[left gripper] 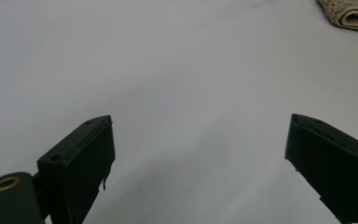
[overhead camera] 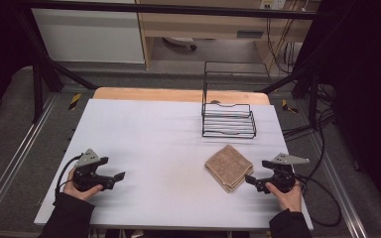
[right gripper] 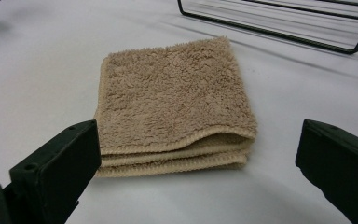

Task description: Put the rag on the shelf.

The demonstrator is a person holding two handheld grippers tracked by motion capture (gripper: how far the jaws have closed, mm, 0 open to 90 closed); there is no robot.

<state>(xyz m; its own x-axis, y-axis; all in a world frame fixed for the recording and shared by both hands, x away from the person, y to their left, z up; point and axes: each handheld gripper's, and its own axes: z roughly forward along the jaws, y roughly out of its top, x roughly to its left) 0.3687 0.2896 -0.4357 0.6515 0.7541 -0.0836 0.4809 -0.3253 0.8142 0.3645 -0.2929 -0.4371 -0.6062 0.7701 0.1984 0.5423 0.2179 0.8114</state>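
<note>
Both tongs gape wide and grip nothing: my right tongs [right gripper: 198, 163] face the folded beige terry towel [right gripper: 175, 100], which lies flat on the white counter [overhead camera: 149, 134] just before them, near the black wire rack [overhead camera: 228, 120]; my left tongs [left gripper: 198, 163] hover over bare counter, well apart from the towel.

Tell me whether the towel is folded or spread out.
Folded: the towel lies as a compact square, with stacked layered edges along its near side.
</note>
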